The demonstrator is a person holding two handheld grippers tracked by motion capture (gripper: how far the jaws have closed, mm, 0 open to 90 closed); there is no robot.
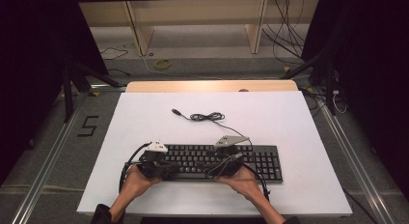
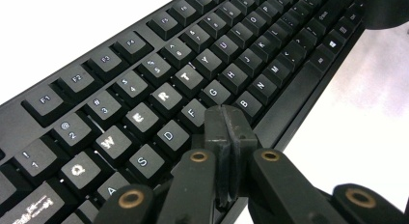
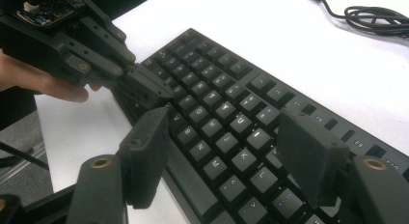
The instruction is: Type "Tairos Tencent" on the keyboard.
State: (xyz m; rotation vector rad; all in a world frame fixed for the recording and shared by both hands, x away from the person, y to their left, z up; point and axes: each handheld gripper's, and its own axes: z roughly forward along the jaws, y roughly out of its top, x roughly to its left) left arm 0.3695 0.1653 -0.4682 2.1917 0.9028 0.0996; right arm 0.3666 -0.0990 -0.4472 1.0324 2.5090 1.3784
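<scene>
We hold the left gripper (image 2: 225, 119) with its two matte black jaws pressed flat together, nothing between them, the joined tips sitting just over the bottom letter row of the keyboard (image 2: 202, 64). From that gripper's own view, the F and G keys lie just beyond the tips and the smooth long spacebar runs off to the right of them. The keycaps are square, slightly dished black plastic with white legends, some letters worn bright. Brass-coloured pivot pins dot the gripper's angular linkage arms.

Our right gripper (image 3: 226, 151) has its jaws spread wide, with blocky, faintly grainy rubber-like pads, and the keyboard's letter keys lie in the gap between them without being pinched. Ahead and to the left of it we see the left gripper's closed tips (image 3: 144, 86) over the keys, with our hand (image 3: 46, 81) behind.

In the high view the long, flat rectangular keyboard (image 1: 255, 159) lies on a smooth white board (image 1: 144, 118), both grippers over its left half. Its thin cable (image 1: 207, 117) sits coiled well beyond them.
</scene>
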